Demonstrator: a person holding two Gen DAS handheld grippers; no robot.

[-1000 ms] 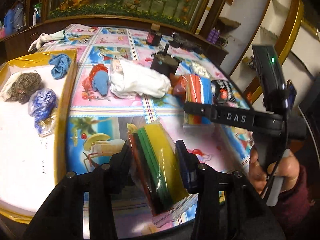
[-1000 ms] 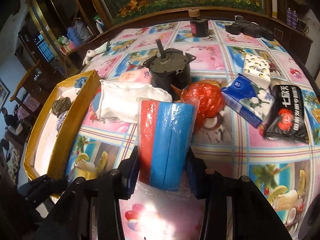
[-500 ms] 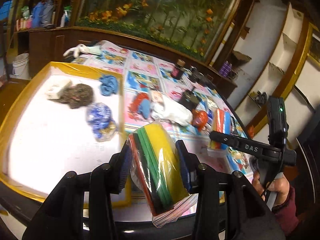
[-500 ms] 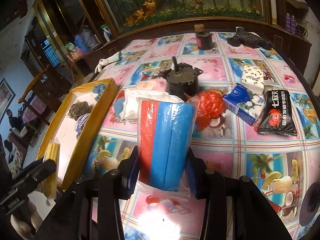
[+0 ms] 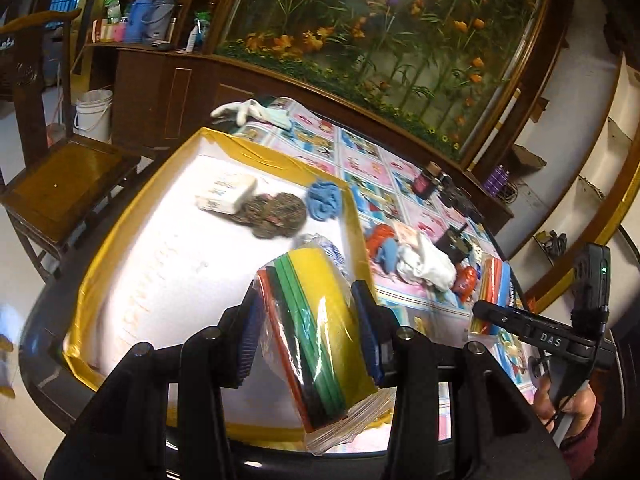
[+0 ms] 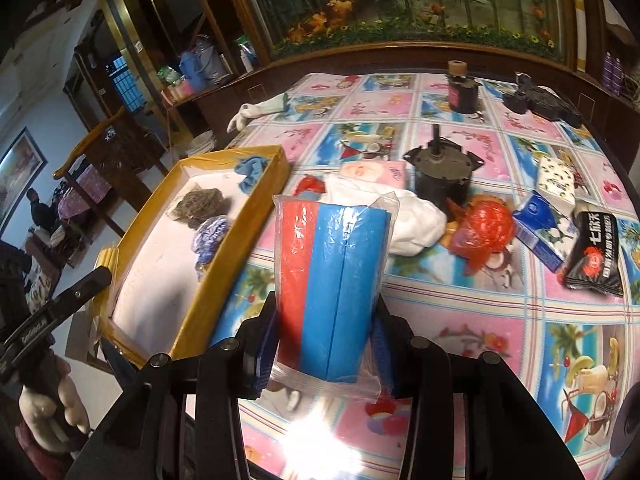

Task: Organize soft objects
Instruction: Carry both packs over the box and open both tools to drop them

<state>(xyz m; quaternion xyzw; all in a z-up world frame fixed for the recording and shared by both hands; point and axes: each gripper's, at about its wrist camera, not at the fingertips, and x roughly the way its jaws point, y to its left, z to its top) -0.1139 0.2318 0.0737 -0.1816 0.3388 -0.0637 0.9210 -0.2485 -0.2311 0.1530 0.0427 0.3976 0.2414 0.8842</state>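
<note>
Sponges (image 5: 320,332) between left hand-held gripper (image 5: 308,336) fingers

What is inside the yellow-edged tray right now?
In the yellow-edged tray: a white packet, brown scrubbers, blue cloth, and a blue-white bundle, partly hidden behind the left gripper's sponge pack.

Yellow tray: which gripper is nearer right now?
Left. The left gripper, shut on a bagged sponge pack, hangs over the yellow tray. The right gripper, holding a red and blue pack, is over the tablecloth beside the tray.
</note>
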